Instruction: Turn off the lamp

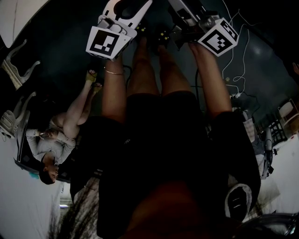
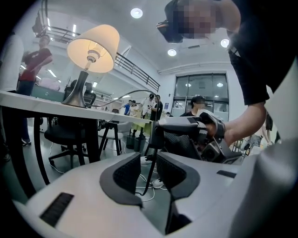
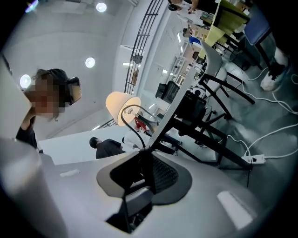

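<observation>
The right gripper (image 3: 142,160) has its jaws closed on a black cord (image 3: 129,128). The cord loops up to the lit lamp (image 3: 118,104) on the counter (image 3: 179,104). A power strip (image 3: 257,159) lies on the floor (image 3: 279,135).

cord (image 2: 146,186): top hidden behind right tool (image 2: 157,135), bottom behind left tool (image 2: 148,160) | head view: tool tips cut off

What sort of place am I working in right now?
Most likely an open-plan office or lab hall: a long white desk carrying a lit table lamp, an office chair beneath it, recessed ceiling lights, and a tall glass wall behind people standing about.
</observation>
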### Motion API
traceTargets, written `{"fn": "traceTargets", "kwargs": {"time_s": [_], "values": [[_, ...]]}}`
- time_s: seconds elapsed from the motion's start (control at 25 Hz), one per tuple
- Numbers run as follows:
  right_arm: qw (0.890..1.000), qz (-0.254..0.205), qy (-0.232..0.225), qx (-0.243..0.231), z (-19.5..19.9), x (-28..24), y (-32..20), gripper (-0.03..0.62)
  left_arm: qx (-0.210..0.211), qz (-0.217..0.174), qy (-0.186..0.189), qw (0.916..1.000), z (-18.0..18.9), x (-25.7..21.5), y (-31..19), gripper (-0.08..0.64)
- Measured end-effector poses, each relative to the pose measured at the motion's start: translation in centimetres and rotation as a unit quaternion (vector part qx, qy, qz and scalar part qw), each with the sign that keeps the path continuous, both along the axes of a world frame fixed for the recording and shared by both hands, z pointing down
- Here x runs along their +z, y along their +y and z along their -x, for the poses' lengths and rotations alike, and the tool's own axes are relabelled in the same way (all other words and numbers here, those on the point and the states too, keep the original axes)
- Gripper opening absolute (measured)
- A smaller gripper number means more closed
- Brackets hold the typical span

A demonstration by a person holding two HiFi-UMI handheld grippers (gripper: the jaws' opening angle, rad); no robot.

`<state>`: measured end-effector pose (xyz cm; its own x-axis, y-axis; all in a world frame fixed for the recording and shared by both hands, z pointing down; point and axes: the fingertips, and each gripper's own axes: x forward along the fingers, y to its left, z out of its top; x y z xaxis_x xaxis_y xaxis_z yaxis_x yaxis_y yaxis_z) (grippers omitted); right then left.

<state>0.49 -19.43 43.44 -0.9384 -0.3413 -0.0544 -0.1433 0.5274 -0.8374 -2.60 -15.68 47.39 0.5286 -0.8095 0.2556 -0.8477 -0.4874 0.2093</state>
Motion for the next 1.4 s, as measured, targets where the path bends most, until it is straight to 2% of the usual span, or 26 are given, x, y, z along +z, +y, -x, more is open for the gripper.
{"fn": "traceTargets", "kwargs": {"time_s": [0.32,0.88,0.96,1.4], "values": [[1.000,0.021,-0.020,0.004,0.0,-0.3,0.1,0.075,0.022,0.001,-0.006,0.9997,-1.3,0.4,0.0,0.092],[0.996,0.063,-0.067,0.021,-0.5,-0.6,0.0,0.077,0.035,-0.006,-0.011,0.9993,-2.0,0.3,0.1,0.078],[0.995,0.066,-0.070,0.023,-0.5,-0.6,0.0,0.077,0.035,-0.007,-0.012,0.9993,-2.0,0.2,0.1,0.034],[0.996,0.054,-0.061,0.021,-0.6,-0.4,-0.1,0.077,0.054,-0.004,-0.029,0.9981,-2.7,0.4,0.4,0.014]]}}
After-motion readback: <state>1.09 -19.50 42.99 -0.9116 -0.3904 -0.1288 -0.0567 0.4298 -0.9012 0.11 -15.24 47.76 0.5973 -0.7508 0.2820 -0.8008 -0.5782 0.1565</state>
